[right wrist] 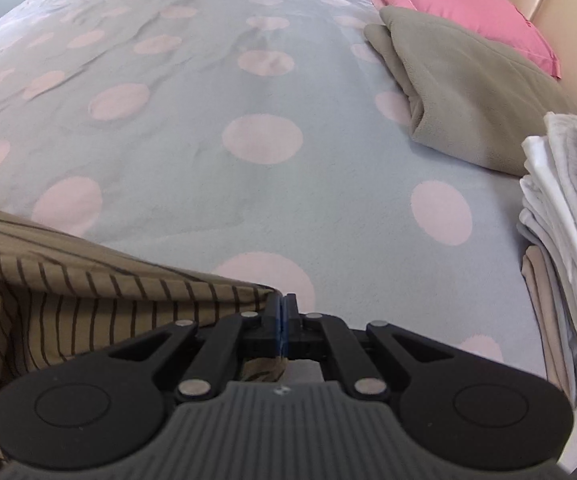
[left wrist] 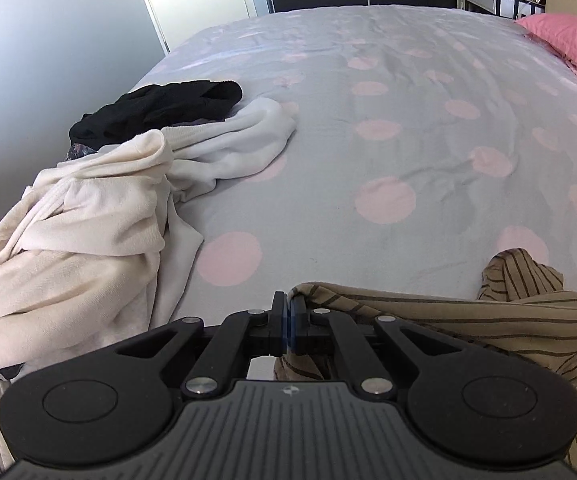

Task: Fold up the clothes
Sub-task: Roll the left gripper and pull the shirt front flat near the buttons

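**Over the spotted bed: striped shirt pinched at 2 ends, ready to be laid out**

Over the grey bedspread with pale pink dots (left wrist: pixel 368 160), both tools were working the same garment, a tan cotton shirt with thin dark stripes (left wrist: pixel 468 320). The left gripper (left wrist: pixel 288 312) had its jaws pressed together on an edge of that shirt, with the fabric trailing off to its right. The right gripper (right wrist: pixel 282 316) was clamped the same way on another edge, and there the cloth hung away to its left (right wrist: pixel 88 292). So the shirt was strung between the 2 grips, which looked to me like the setup for spreading it flat on the open middle of the bed before any fold goes in.

Layout made sense too. Unfolded stuff sat in a heap on the left side: a rumpled cream knit top (left wrist: pixel 88 220), a white garment (left wrist: pixel 248 140) and a crumpled black piece (left wrist: pixel 160 104) behind it. Finished things were on the right: a neat stack of folded white and beige clothes (right wrist: pixel 560 240), plus a folded olive-grey fleece (right wrist: pixel 468 88) resting near the pink pillow (right wrist: pixel 468 0).

My guess is the job was partway through, with the striped shirt as the current item. Holding 2 points keeps it from bunching, though I couldn't tell whether those were shoulders or hem corners.
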`<state>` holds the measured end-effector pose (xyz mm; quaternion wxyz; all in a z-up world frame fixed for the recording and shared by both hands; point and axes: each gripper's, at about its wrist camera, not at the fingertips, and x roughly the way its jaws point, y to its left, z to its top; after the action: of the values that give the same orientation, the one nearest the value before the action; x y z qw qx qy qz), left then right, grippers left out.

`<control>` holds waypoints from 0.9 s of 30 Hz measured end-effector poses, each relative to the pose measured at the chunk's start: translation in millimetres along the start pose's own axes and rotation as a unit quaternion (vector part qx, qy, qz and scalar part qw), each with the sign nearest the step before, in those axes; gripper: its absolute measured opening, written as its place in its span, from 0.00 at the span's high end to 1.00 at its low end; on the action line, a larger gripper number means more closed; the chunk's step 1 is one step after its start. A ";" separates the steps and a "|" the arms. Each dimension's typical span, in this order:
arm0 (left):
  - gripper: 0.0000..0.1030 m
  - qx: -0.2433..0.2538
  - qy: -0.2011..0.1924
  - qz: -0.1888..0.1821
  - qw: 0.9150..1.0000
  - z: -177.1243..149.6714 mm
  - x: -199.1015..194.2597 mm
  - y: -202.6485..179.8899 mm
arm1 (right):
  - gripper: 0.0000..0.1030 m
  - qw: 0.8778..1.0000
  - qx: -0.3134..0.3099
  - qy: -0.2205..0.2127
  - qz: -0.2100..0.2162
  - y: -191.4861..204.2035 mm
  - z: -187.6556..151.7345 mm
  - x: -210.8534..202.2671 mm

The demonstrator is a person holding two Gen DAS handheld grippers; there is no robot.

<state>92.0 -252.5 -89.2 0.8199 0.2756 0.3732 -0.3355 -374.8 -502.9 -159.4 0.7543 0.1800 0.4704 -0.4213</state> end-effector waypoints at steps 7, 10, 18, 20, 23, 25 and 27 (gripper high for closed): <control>0.93 0.057 -0.019 -0.006 0.998 -8.3 -5.2 -10.0 | 0.92 0.999 -0.037 0.001 -0.006 10.4 -0.3 0.8; 0.81 0.106 -0.035 -0.011 0.994 -13.4 -12.3 -17.1 | 0.90 0.999 -0.040 -0.006 -0.007 10.8 1.8 -5.7; 0.66 0.275 -0.085 -0.032 0.957 -30.2 -35.7 -43.2 | 0.78 0.996 -0.080 -0.041 -0.009 19.4 3.7 -36.0; 0.66 0.327 -0.095 -0.035 0.940 -36.8 -36.1 -53.2 | 0.78 0.993 -0.101 -0.053 -0.001 24.9 5.5 -41.4; 0.66 0.405 -0.105 -0.029 0.908 -49.5 -31.7 -64.0 | 0.78 0.988 -0.142 -0.061 0.019 33.0 8.2 -45.4; 0.65 0.455 -0.111 -0.026 0.883 -57.9 -28.8 -71.3 | 0.78 0.982 -0.175 -0.065 0.034 38.1 10.0 -47.9; 0.63 0.504 -0.116 -0.022 0.856 -66.3 -25.9 -78.5 | 0.77 0.973 -0.211 -0.073 0.051 42.2 11.2 -51.1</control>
<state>-8.5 -245.8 -122.2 0.5988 0.6016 0.0612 -0.5252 -345.0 -462.1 -115.1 0.8282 0.0093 0.4822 -0.2855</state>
